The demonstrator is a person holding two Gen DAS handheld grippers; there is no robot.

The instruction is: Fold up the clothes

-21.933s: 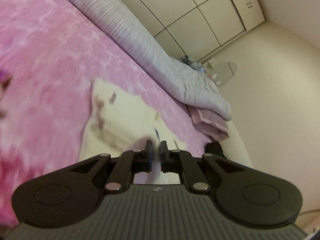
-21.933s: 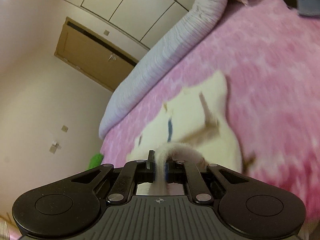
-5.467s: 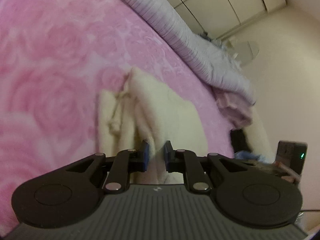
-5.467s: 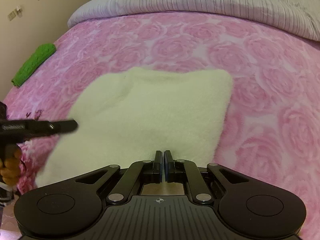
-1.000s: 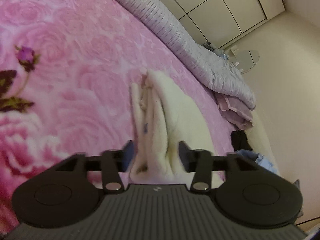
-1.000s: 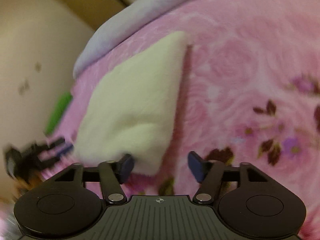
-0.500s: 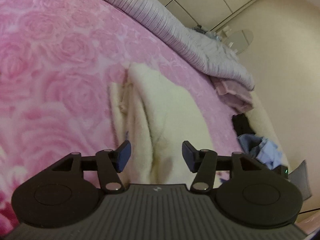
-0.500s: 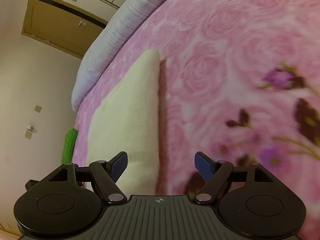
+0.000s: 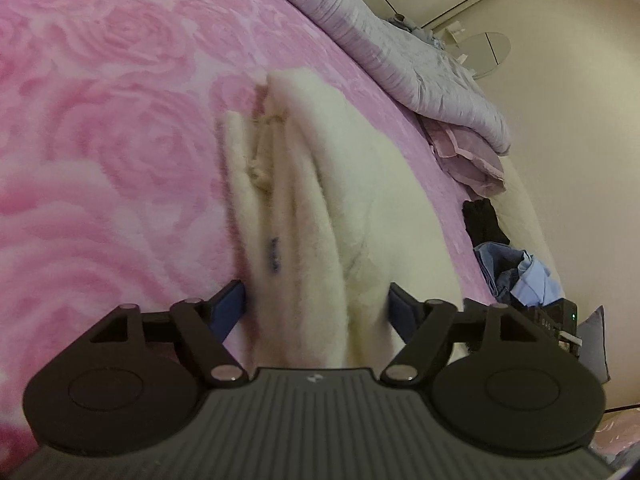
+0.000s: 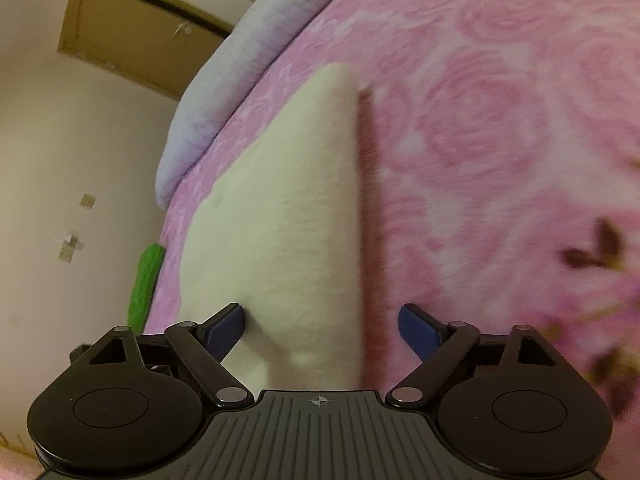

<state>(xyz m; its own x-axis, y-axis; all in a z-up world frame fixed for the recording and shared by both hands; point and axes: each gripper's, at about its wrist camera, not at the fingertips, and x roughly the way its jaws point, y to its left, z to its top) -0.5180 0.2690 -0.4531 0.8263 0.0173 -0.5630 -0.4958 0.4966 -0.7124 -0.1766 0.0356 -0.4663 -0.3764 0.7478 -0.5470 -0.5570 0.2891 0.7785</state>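
A cream fleece garment [image 9: 340,184] lies folded into a thick stack on the pink rose-patterned blanket [image 9: 104,120]. In the left wrist view its layered edge, with a drawstring and a small blue mark, runs toward me. My left gripper [image 9: 316,306] is open, its blue pads straddling the near end of the stack without clamping it. In the right wrist view the same garment [image 10: 288,216] shows its smooth top. My right gripper [image 10: 322,326] is open around its near corner, left pad against the fleece, right pad over the blanket [image 10: 500,140].
A rolled lilac duvet [image 9: 400,48] lies along the far side of the bed, with pink folded cloth [image 9: 468,156] beside it. Dark and blue clothes [image 9: 516,264] are piled at the bed's right. A green cloth [image 10: 146,280] lies at the bed's left edge. A door [image 10: 132,32] is behind.
Both grippers, open throughout the last second, have come in lower and closer, so the folded stack's near end now sits between each pair of fingers.
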